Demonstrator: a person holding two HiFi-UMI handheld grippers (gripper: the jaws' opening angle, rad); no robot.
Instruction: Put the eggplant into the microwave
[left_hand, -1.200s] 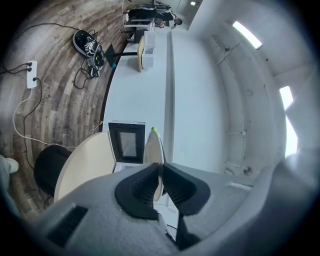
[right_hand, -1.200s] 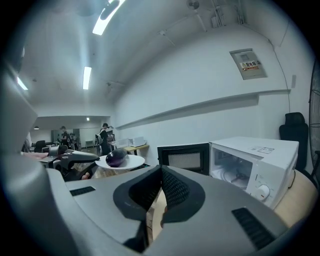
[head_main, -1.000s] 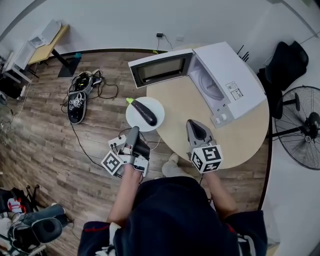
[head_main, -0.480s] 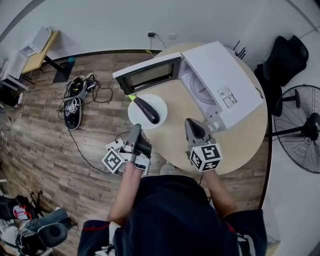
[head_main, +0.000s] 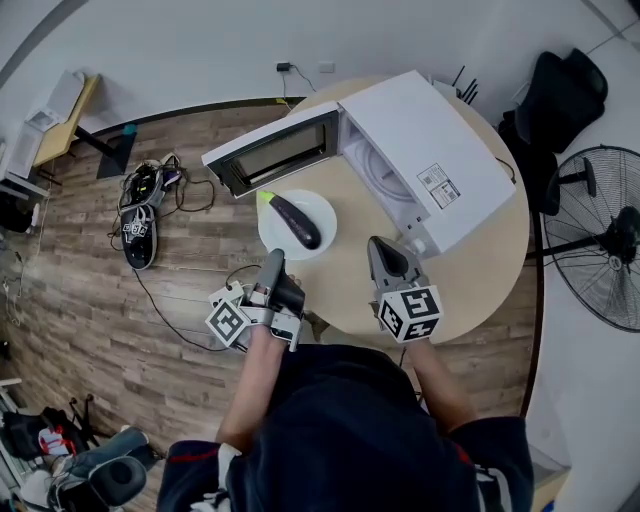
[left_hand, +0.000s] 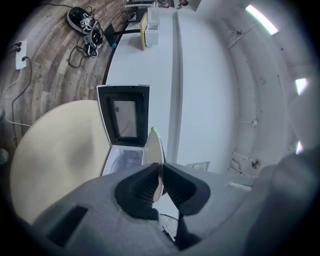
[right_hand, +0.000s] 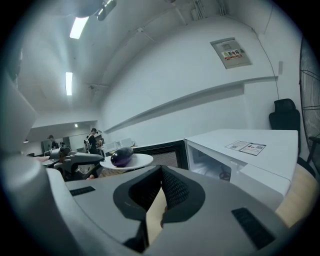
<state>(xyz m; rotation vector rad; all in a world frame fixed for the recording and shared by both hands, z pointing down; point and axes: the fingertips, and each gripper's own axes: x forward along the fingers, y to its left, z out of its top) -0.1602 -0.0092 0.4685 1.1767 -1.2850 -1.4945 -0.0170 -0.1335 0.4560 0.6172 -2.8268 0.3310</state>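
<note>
A dark purple eggplant (head_main: 297, 222) with a green stem lies on a white plate (head_main: 322, 214). My left gripper (head_main: 272, 260) is shut on the plate's near rim and holds it over the table's left edge, just in front of the open door (head_main: 272, 152) of the white microwave (head_main: 425, 145). In the left gripper view the plate's thin edge (left_hand: 154, 151) stands between the jaws, with the open cavity (left_hand: 122, 159) beyond. My right gripper (head_main: 385, 248) hovers over the table beside the plate, jaws together on nothing. The right gripper view shows the eggplant (right_hand: 121, 156) at its left.
The microwave stands on a round beige table (head_main: 480, 275). A floor fan (head_main: 600, 240) and a black chair (head_main: 555, 100) are at the right. Shoes and cables (head_main: 140, 205) lie on the wooden floor to the left.
Both grippers and the plate with the eggplant have come nearer to the microwave. The open door now lies just beyond the plate.
</note>
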